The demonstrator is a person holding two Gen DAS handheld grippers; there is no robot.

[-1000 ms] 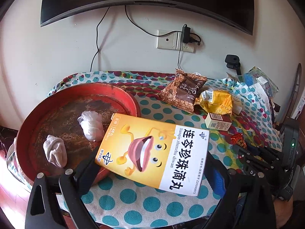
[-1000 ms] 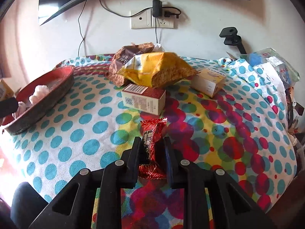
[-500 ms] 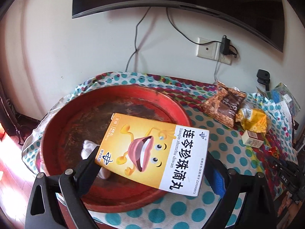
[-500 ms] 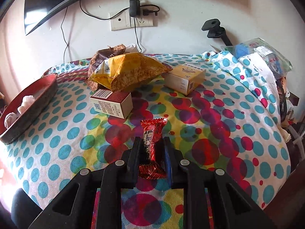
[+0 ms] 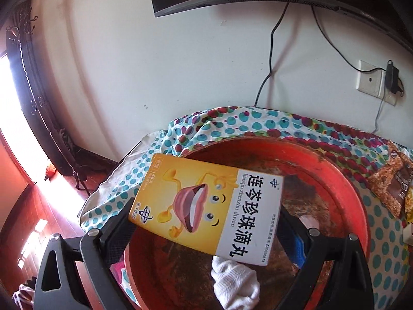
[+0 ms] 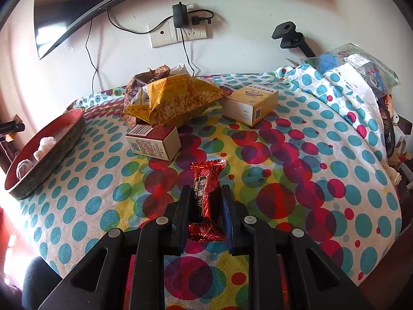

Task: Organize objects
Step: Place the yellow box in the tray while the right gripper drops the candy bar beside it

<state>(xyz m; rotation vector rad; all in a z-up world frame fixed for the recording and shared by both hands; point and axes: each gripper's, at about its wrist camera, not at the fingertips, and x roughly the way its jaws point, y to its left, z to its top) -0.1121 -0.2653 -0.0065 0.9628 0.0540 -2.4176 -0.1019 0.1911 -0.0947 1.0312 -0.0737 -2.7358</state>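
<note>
My left gripper (image 5: 206,222) is shut on a yellow and white medicine box (image 5: 206,206) with a cartoon clam, held above the red round tray (image 5: 343,180). A white sock (image 5: 235,284) lies in the tray just below the box. My right gripper (image 6: 205,204) is shut on a red candy bar wrapper (image 6: 206,178), low over the dotted tablecloth (image 6: 296,168). In the right wrist view the red tray (image 6: 51,149) sits at the far left with white balled socks (image 6: 46,142) inside.
A small brown and cream box (image 6: 152,142), a yellow snack bag (image 6: 175,98), a brown snack bag (image 6: 147,77) and a yellow box (image 6: 250,103) lie on the cloth. Plastic bags (image 6: 356,64) pile at the right. Wall sockets (image 6: 178,33) and cables hang behind.
My left gripper has swung left with the medicine box, from beside the tray to over its left part. The right gripper, still holding the candy bar, has shifted slightly sideways.
</note>
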